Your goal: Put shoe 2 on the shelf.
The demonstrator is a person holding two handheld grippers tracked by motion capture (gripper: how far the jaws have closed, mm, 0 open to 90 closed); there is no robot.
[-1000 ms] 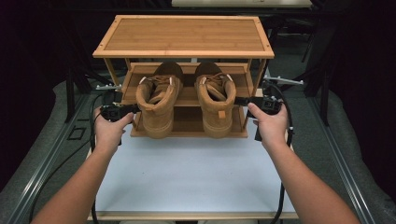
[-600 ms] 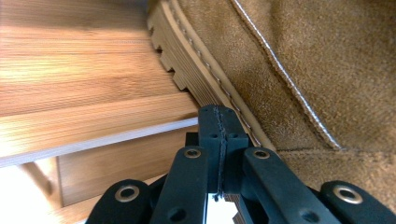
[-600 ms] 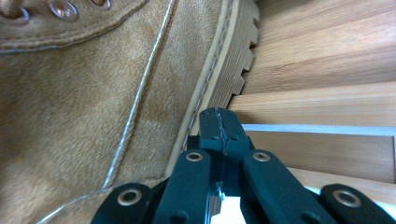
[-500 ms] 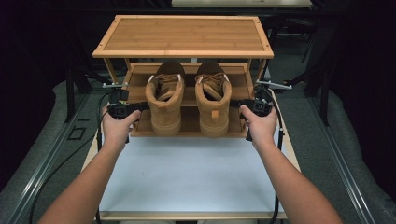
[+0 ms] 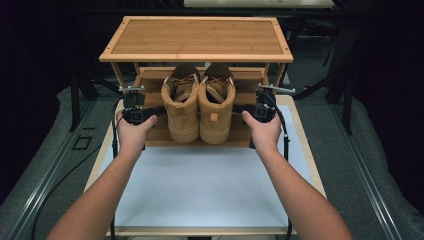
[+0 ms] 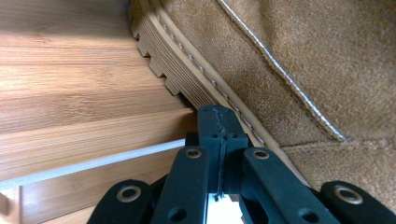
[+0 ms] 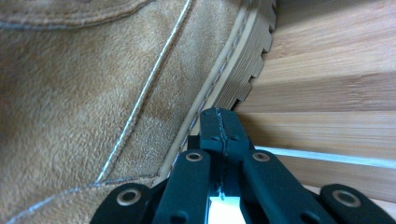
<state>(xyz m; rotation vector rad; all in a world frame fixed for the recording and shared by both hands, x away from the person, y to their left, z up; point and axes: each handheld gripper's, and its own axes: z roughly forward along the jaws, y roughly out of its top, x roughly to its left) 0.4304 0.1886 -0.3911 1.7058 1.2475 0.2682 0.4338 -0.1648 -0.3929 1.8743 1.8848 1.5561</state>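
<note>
Both boots [image 5: 200, 107] sit together mid-shelf [image 5: 160, 137], my left gripper [image 5: 159, 112] and right gripper [image 5: 239, 109] clamped empty against their soles, only final squaring up left.

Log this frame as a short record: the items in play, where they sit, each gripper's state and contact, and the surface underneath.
items: pair of tan boots, left boot and right boot
placement: side by side, touching, on the lower shelf of the bamboo rack
left gripper: shut, tips against the left boot's outer sole edge
right gripper: shut, tips against the right boot's outer sole edge
held: nothing between the jaws
surface: rack stands on a white table
</note>
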